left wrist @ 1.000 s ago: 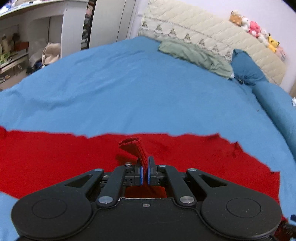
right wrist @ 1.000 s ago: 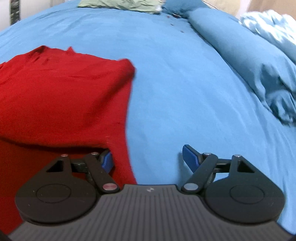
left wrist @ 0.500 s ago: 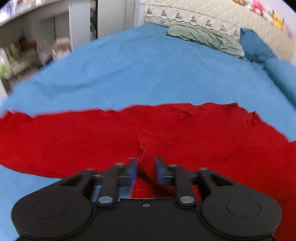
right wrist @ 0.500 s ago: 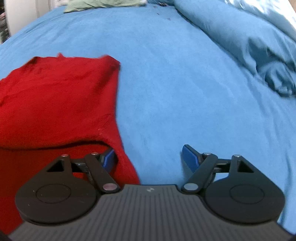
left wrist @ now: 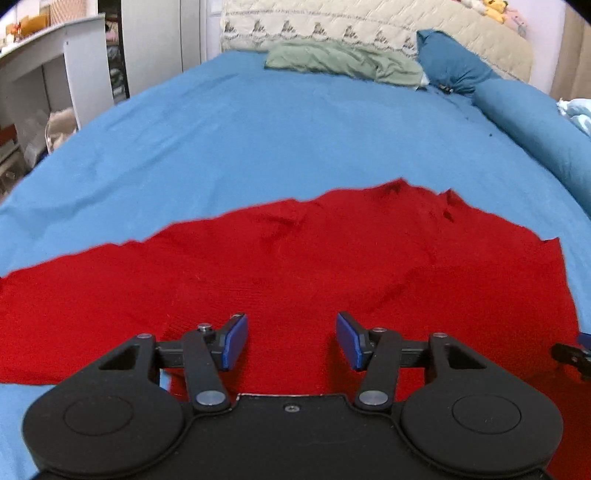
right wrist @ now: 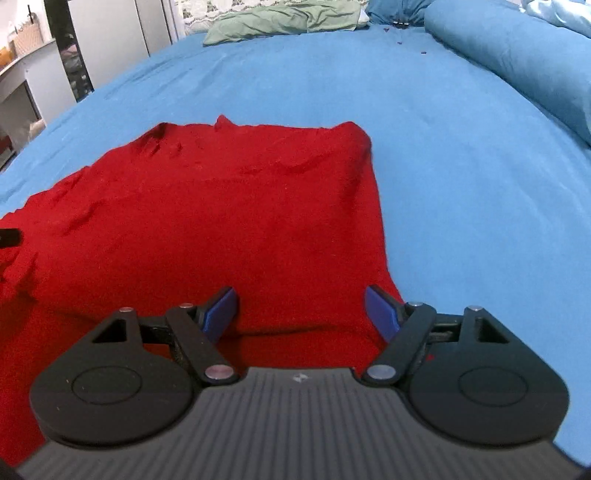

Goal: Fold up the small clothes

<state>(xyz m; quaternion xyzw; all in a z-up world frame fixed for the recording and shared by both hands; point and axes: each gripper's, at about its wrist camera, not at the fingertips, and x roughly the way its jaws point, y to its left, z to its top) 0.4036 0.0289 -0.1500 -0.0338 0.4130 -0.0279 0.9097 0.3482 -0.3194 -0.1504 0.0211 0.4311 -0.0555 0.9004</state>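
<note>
Red garment point(left wrist: 295, 266) spread flat on blue bedsheet point(left wrist: 258, 140), slightly rumpled along far edge, left gripper point(left wrist: 291, 341) and right gripper point(right wrist: 301, 308) both gaping empty just above it: likely to pinch sheet along with cloth, skewing any fold.

red garment point(left wrist: 295, 266): near edge hidden under the left gripper point(left wrist: 291, 341) body; left end cut by the frame.
red garment, right wrist view point(right wrist: 207, 221): lower left runs off the frame.
plush toys point(left wrist: 487, 5): cropped at the top, too small to identify.
shelf contents point(left wrist: 22, 125): blurred, unreadable.
</note>
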